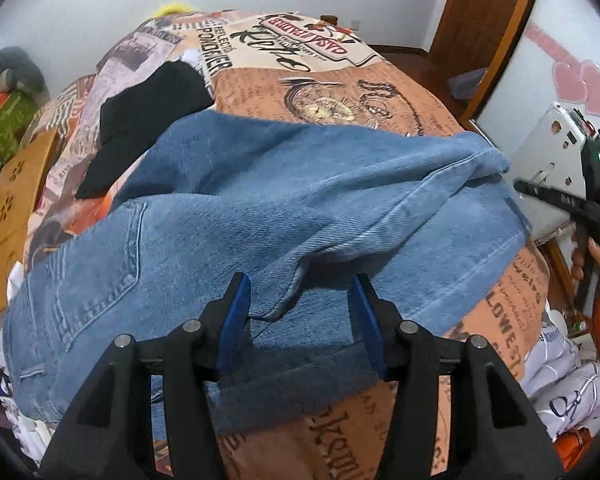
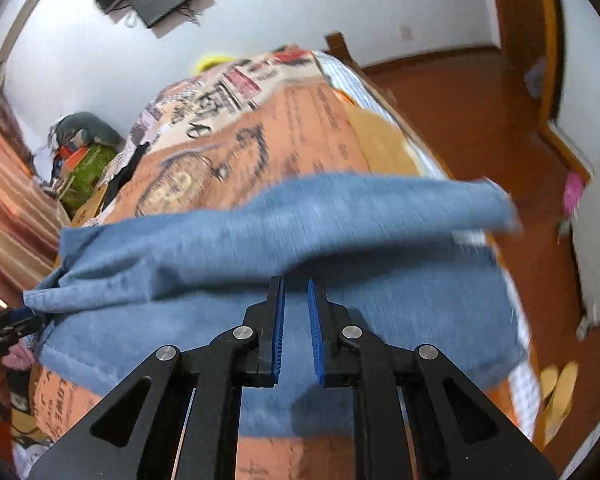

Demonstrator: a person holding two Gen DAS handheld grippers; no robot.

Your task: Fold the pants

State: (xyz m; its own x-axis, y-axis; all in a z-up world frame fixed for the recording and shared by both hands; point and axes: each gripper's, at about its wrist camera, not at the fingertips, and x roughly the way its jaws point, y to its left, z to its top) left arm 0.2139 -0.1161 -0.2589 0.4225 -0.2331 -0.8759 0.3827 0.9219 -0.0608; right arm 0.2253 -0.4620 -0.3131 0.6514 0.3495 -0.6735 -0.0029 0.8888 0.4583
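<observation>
My left gripper (image 1: 300,284) hangs over the near part of the jeans (image 1: 260,208) with its blue pads (image 1: 236,320) spread apart and nothing between them; a loose fold of denim lies just beyond the tips. My right gripper (image 2: 296,292) has its jaws drawn almost together, only a narrow slit between the ribbed pads (image 2: 278,332), and I see no cloth caught in them; its picture is smeared, so fine detail is lost.

The jeans lie across the bed (image 1: 380,92) on a printed orange quilt, one leg folded over the other. The back pocket (image 1: 100,264) and waistband sit toward the bed's left edge, and the leg ends (image 1: 488,160) reach the right edge. The denim's near hem stops short of the bed's near edge, leaving a strip of bare quilt there.

Beyond the jeans, toward the far left part of the bed, a black garment (image 1: 148,120) lies touching the denim. The far half of the quilt is open. Past the right edge the wooden floor (image 2: 460,120) is open. From the left view, the right gripper's body and the orange-sleeved hand (image 1: 592,256) holding it sit just off the bed's right edge.
</observation>
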